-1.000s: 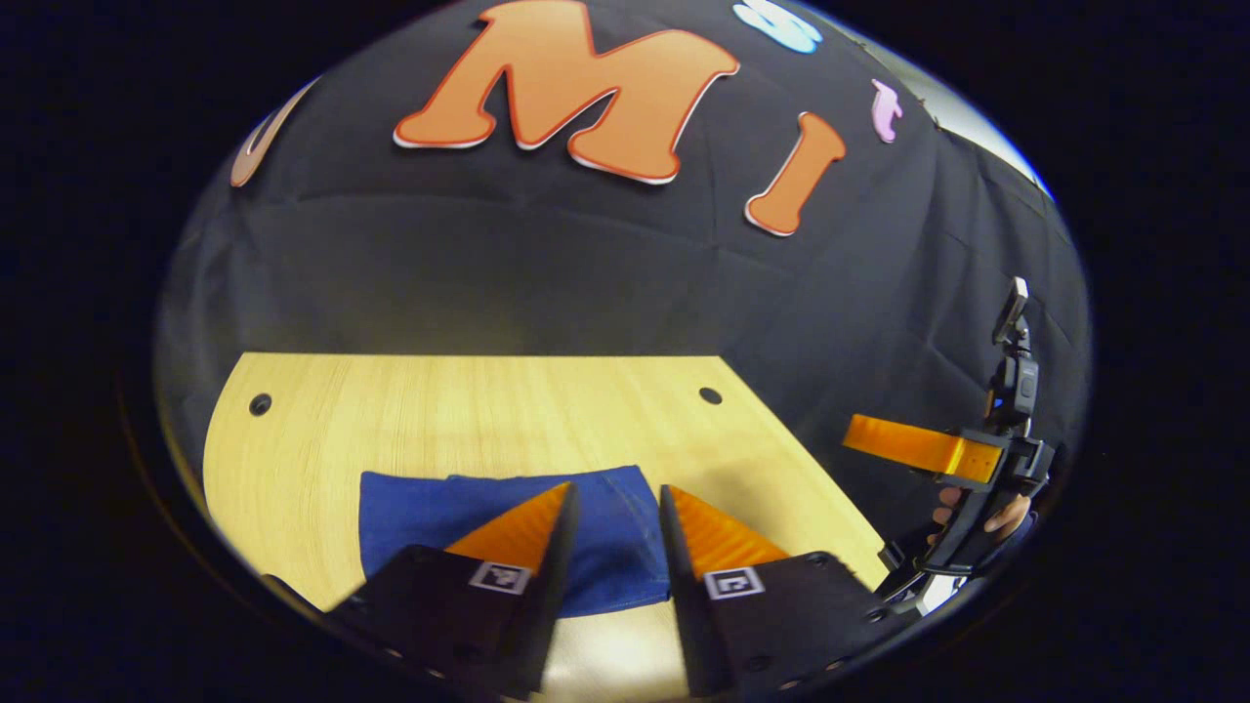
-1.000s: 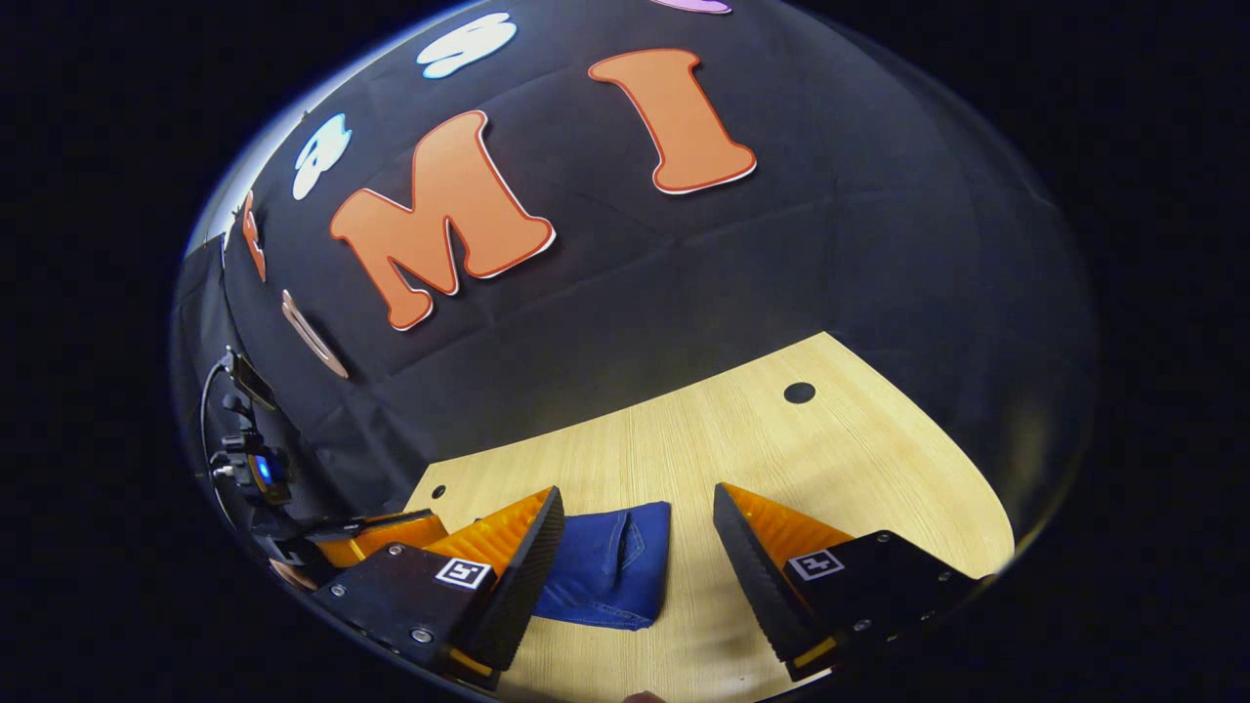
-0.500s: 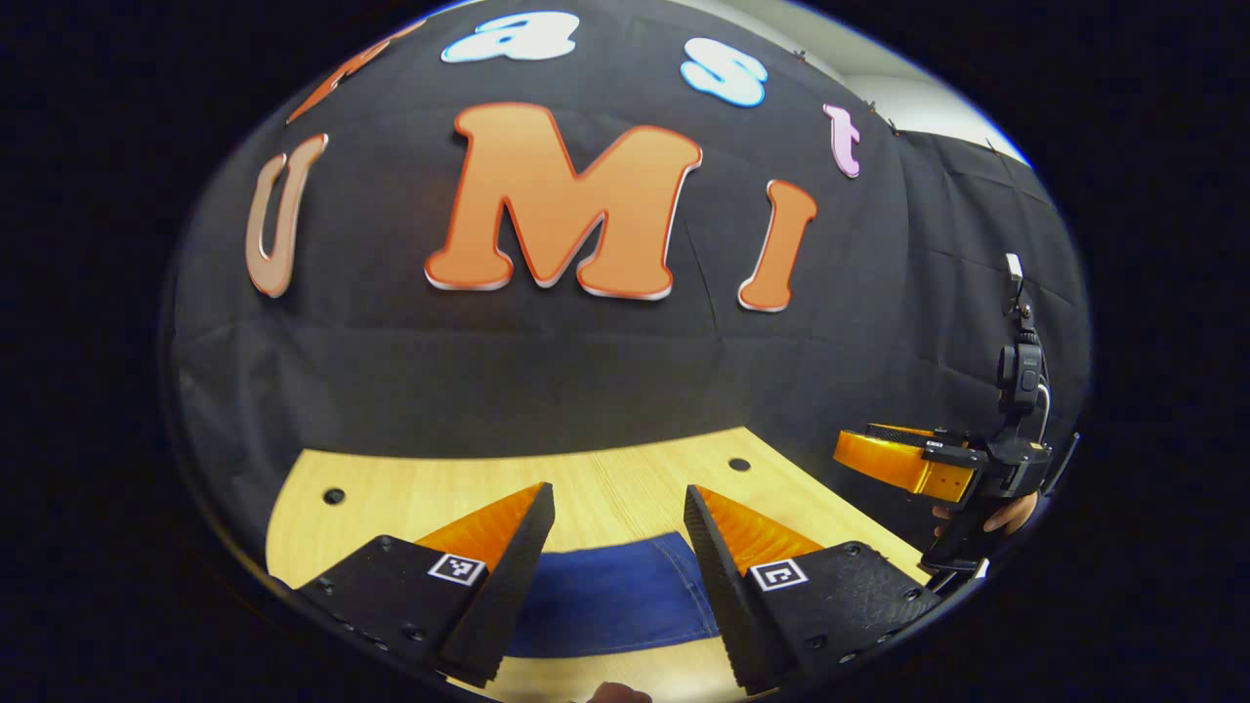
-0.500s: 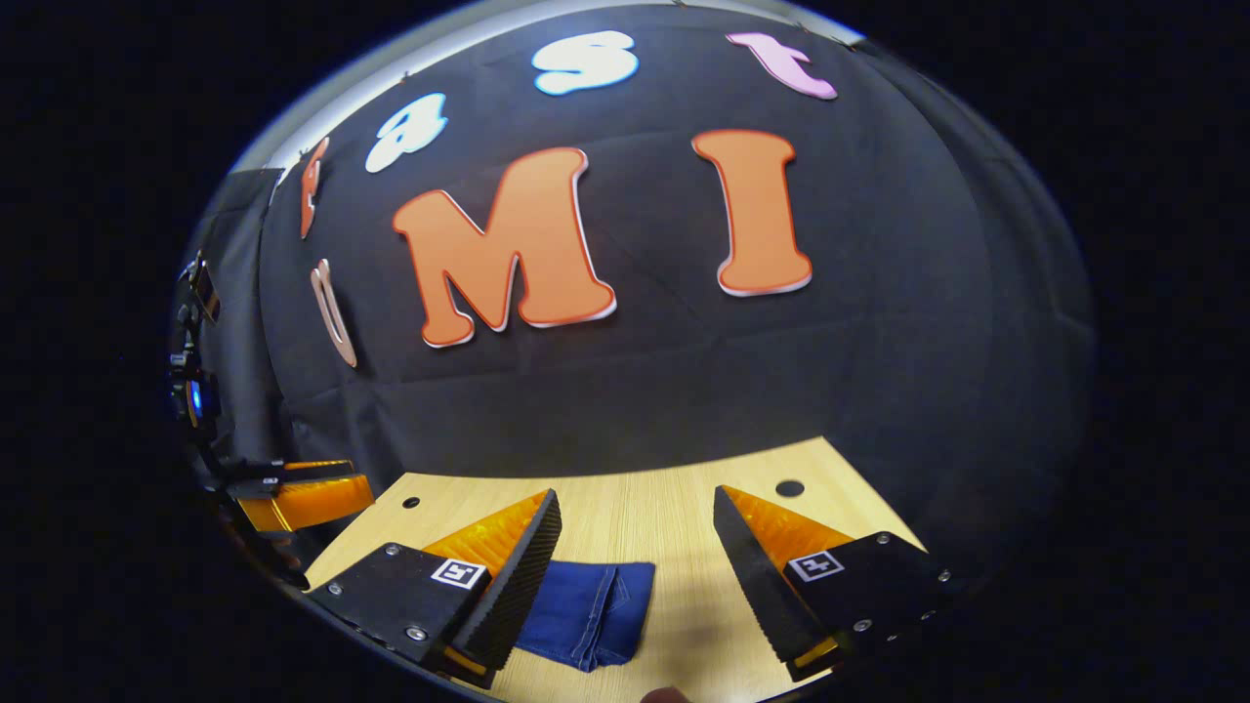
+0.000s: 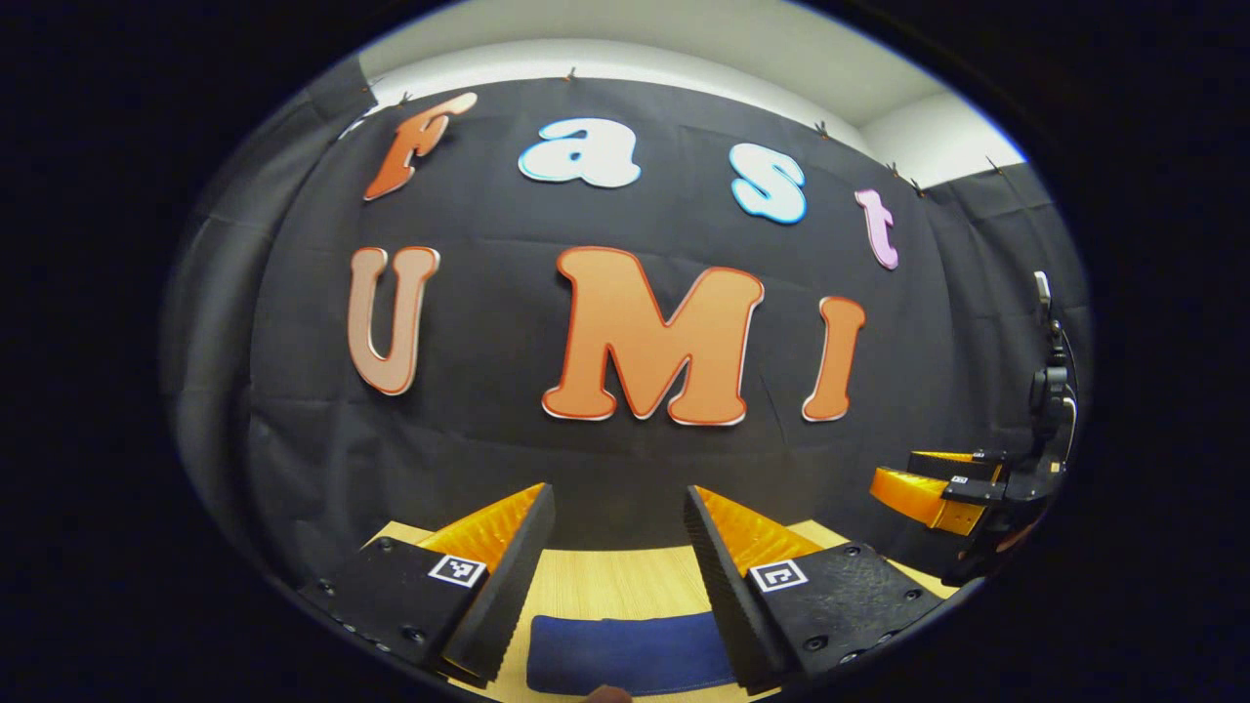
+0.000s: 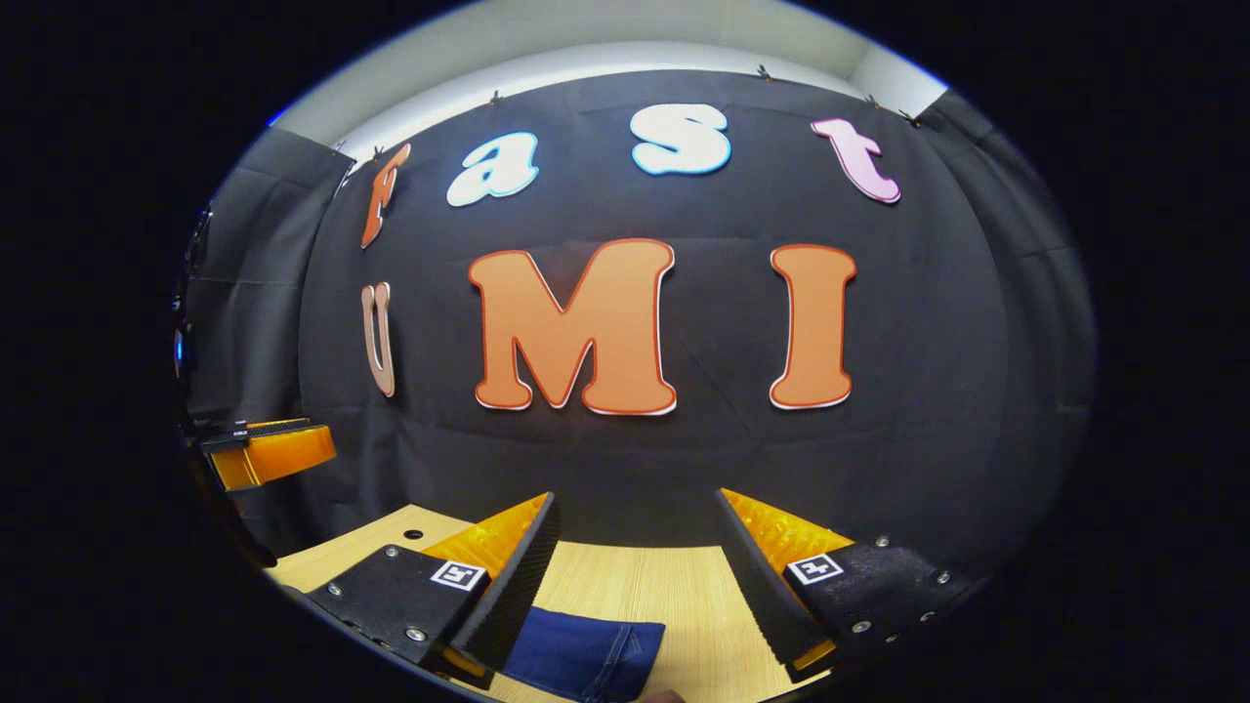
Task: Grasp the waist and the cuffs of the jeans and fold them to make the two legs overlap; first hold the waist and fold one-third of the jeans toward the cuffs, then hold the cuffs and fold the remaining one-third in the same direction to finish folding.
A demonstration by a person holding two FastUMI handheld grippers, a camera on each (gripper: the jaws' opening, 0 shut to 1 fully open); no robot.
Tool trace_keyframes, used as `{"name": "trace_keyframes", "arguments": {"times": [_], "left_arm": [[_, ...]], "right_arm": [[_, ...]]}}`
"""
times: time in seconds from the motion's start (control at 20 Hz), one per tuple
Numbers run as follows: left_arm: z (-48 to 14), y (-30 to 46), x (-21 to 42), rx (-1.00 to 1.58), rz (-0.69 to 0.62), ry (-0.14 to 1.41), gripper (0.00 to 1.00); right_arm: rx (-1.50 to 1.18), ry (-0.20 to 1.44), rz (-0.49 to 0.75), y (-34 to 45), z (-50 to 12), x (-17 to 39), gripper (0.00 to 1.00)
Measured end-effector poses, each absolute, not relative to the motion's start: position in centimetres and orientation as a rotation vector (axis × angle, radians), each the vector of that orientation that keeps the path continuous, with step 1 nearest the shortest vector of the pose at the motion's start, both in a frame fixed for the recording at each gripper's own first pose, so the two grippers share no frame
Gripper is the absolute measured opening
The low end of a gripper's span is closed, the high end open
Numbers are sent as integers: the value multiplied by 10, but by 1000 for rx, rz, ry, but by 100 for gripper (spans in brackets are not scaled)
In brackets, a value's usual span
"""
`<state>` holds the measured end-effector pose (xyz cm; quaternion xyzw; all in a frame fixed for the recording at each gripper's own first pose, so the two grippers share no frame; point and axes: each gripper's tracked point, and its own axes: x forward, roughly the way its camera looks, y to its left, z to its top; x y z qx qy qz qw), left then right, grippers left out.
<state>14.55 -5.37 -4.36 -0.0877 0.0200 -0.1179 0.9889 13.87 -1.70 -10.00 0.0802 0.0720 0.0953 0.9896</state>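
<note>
The blue jeans (image 5: 630,651) lie folded into a compact bundle on the wooden table (image 5: 610,581), low in the left gripper view between my fingers. The left gripper (image 5: 618,503) is open and raised well above them, holding nothing. In the right gripper view the jeans (image 6: 586,659) sit at the bottom, just right of my left finger. The right gripper (image 6: 637,508) is open too, lifted off the table and empty. The other gripper (image 5: 942,488) hangs at the far right of the left gripper view, and the other gripper (image 6: 269,451) at the far left of the right gripper view.
The light wooden table (image 6: 664,596) runs back to the black cloth wall (image 6: 625,459) close behind it. A small round hole (image 6: 414,534) is in the tabletop near its back left. A hand (image 5: 1016,537) holds the far gripper.
Both grippers have risen and tilted up, away from the folded jeans. The table and the jeans have slid down to the bottom of both views, and the wall has come into view.
</note>
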Motion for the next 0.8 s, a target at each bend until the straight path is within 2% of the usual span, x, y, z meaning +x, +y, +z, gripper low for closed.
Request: {"name": "trace_keyframes", "arguments": {"times": [0.1,0.15,0.2,0.3,0.35,0.45,0.8], "left_arm": [[-48,-33,142,-129,-188,35,83],[-55,-27,142,-104,-172,45,77],[-58,-27,140,-95,-161,43,83],[-60,-27,139,-101,-149,28,84],[-65,-24,134,-93,-134,28,92],[-67,-29,134,-92,-143,34,100],[-67,-23,134,-93,-99,-11,100]], "right_arm": [[152,120,178,-16,-97,139,97],[153,112,170,-16,-96,139,97],[156,102,164,-15,-96,138,97],[152,87,147,-16,-95,138,97],[149,85,146,-14,-96,136,96],[145,92,153,-10,-100,133,96],[157,53,133,-13,-101,125,96]]}}
